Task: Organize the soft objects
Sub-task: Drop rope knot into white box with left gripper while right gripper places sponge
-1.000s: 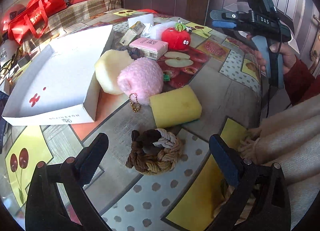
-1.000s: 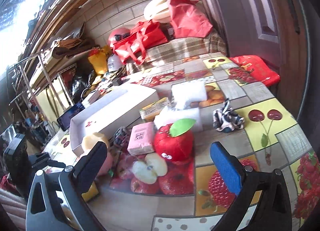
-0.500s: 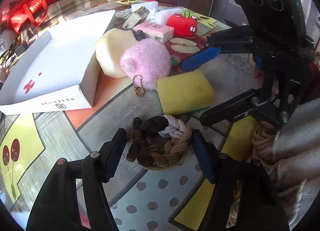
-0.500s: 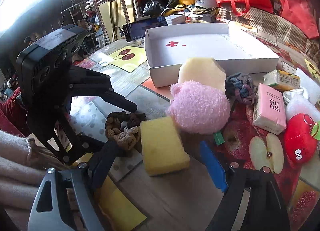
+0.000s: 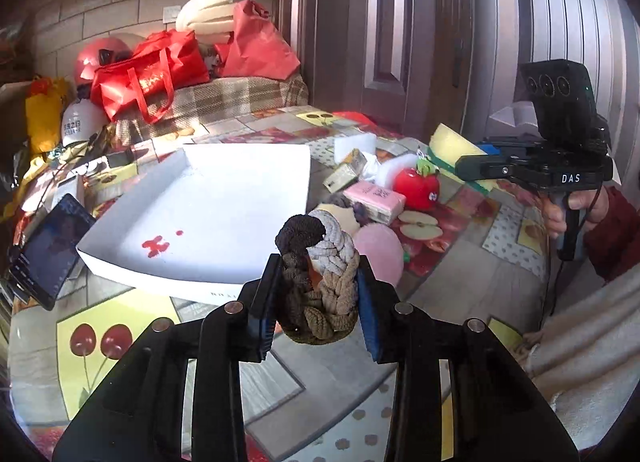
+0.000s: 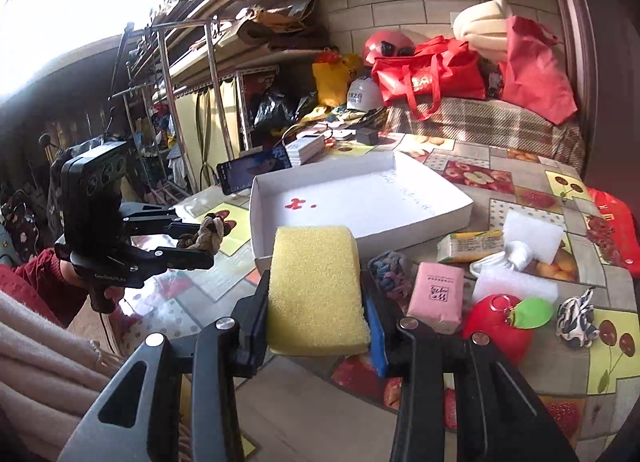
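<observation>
- The left tongs (image 5: 316, 298) have just closed on the braided rope ring (image 5: 318, 282), now lifted off the surface (image 5: 460, 282) before the white box (image 5: 224, 202).
- The right tongs (image 6: 316, 302) have likewise just clamped the yellow sponge (image 6: 316, 286), now raised; both look ready to drop in.
- The pink pompom (image 5: 380, 254) and red apple plush (image 5: 416, 188) wait at the box's right edge, blocking nothing.

My braided rope ring (image 5: 318, 282), brown, grey and tan, squeezed upright between left pads, lifted clear of table. My yellow sponge block (image 6: 316, 288) clamped on its sides, flat face up, off table too. White shallow box (image 5: 200, 274) lies open just beyond both. Pink fluffy ball (image 5: 382, 252) rests on table beside box, red apple plush (image 5: 416, 188) further back
</observation>
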`<action>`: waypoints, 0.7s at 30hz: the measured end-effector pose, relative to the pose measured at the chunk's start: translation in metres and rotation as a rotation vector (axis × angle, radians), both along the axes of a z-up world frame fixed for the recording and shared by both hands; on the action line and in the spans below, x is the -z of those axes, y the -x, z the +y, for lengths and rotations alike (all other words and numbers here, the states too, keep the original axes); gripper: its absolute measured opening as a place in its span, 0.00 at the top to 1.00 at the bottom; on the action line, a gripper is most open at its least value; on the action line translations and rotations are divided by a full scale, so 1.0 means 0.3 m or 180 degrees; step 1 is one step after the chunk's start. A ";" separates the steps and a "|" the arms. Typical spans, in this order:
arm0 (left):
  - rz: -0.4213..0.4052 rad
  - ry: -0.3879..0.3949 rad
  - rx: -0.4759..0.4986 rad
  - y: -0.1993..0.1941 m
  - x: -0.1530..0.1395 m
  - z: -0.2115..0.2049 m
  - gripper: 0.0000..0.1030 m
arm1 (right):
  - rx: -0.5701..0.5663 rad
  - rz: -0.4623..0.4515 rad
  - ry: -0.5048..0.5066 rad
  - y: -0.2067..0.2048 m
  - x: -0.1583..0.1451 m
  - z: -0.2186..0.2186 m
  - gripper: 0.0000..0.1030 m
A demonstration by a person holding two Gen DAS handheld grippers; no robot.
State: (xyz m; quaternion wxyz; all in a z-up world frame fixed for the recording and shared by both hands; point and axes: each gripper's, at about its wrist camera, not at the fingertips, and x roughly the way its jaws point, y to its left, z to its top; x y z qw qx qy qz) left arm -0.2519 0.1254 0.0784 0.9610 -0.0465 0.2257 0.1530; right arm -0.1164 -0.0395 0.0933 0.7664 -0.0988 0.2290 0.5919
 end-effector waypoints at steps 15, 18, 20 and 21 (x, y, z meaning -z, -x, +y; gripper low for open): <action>-0.0584 -0.0549 -0.1537 0.009 0.046 0.196 0.66 | 0.1531 -0.0205 -0.0572 -0.178 0.096 -0.043 0.61; -0.0546 -0.0419 -0.1582 -0.022 0.060 0.238 0.66 | 0.1498 -0.0314 -0.0528 -0.185 0.094 0.011 0.61; -0.0510 -0.0341 -0.1567 -0.043 0.070 0.262 0.66 | 0.1449 -0.0303 -0.0489 -0.198 0.107 0.053 0.61; -0.0488 -0.0317 -0.1573 -0.052 0.073 0.271 0.66 | 0.1411 -0.0290 -0.0458 -0.203 0.116 0.076 0.61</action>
